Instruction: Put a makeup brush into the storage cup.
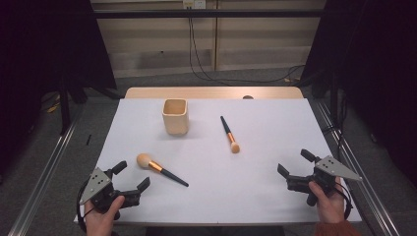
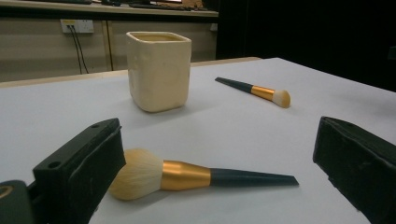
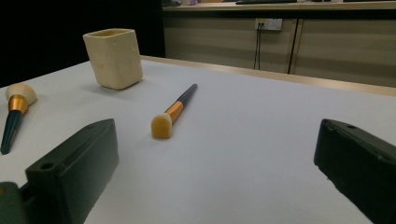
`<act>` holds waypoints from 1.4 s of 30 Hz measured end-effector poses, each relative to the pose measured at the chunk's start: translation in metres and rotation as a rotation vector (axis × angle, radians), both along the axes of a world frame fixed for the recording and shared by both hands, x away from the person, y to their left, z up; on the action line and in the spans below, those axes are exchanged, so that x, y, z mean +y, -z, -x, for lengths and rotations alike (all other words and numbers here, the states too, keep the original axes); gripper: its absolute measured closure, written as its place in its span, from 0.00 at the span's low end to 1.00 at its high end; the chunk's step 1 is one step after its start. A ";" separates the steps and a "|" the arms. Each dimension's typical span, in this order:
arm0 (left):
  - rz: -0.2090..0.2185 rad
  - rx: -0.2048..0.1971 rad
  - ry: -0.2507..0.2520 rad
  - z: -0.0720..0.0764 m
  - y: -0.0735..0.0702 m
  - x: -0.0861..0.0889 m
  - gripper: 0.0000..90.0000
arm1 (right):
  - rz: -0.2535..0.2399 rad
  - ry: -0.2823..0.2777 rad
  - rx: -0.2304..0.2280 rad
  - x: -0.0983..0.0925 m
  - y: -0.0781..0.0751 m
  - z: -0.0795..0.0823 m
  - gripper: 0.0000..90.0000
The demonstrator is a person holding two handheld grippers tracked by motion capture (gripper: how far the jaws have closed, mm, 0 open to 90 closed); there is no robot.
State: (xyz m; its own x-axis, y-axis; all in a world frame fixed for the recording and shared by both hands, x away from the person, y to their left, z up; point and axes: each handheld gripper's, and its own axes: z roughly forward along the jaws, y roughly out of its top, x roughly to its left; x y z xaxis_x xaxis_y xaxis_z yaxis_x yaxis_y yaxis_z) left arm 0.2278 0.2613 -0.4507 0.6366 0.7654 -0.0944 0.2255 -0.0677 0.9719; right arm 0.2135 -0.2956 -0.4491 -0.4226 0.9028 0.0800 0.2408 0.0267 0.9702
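My left gripper (image 1: 132, 178) rests at the near left corner of the white table (image 1: 275, 191), its jaws spread wide with nothing between them; my right gripper (image 1: 296, 163) sits at the near right edge, jaws just as wide and holding nothing. Just beyond my left jaws lies the large brush (image 2: 187, 176), flat on the table, its fluffy head close to the left-hand jaw in the left gripper view, its dark handle pointing away to the right. Farther on, near the middle, the small brush (image 3: 172, 113) lies flat, bristles toward me. Beyond both stands the cream cup (image 1: 175, 116), upright, apart from either brush.
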 end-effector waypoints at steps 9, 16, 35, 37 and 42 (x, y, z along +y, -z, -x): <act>-0.016 -0.003 0.002 -0.001 -0.001 -0.001 0.03 | -0.002 -0.013 0.009 0.001 0.001 -0.001 0.00; -0.012 -0.001 0.011 0.000 -0.002 -0.004 0.03 | -0.005 -0.027 0.018 0.001 0.002 -0.002 0.00; -0.051 -0.023 0.045 -0.022 -0.018 -0.010 0.03 | -0.014 -0.042 0.023 -0.001 0.001 -0.001 0.00; -0.046 -0.029 0.043 -0.024 -0.020 -0.010 0.03 | -0.011 -0.044 0.026 -0.001 0.002 -0.002 0.00; -0.040 -0.046 0.038 -0.032 -0.026 -0.009 0.03 | -0.014 -0.043 0.027 0.000 0.002 -0.002 0.00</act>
State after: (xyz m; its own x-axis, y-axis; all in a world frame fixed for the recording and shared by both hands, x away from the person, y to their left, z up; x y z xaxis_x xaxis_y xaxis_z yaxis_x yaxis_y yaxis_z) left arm 0.2597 0.2528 -0.4252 0.6686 0.7429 -0.0342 0.1768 -0.1141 0.9776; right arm 0.2157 -0.2955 -0.4513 -0.4585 0.8825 0.1048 0.2658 0.0236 0.9637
